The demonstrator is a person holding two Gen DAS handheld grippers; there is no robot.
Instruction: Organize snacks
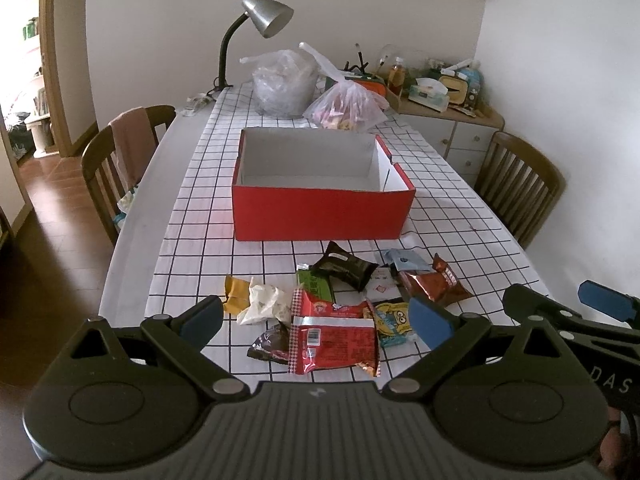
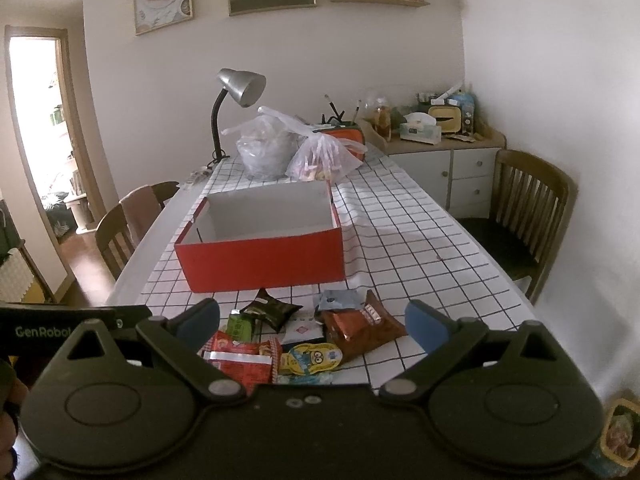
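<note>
An empty red box (image 1: 320, 210) (image 2: 264, 260) with a white inside stands open on the checked tablecloth. In front of it lies a heap of snack packets: a red packet (image 1: 334, 342) (image 2: 240, 358), a black one (image 1: 344, 268) (image 2: 272, 312), a brown one (image 1: 434, 284) (image 2: 360, 330), a yellow cartoon one (image 1: 394, 318) (image 2: 312, 358), a green one (image 1: 314, 284) and a white one (image 1: 264, 304). My left gripper (image 1: 318, 320) hovers open just short of the red packet. My right gripper (image 2: 312, 322) hovers open over the heap's near side; its blue pads show at the left view's right edge.
Two plastic bags (image 1: 348, 106) and a desk lamp (image 1: 264, 16) stand behind the box. Wooden chairs sit at the left (image 1: 116, 160) and right (image 1: 520, 184) of the table. A cluttered cabinet (image 2: 440, 152) fills the back right corner.
</note>
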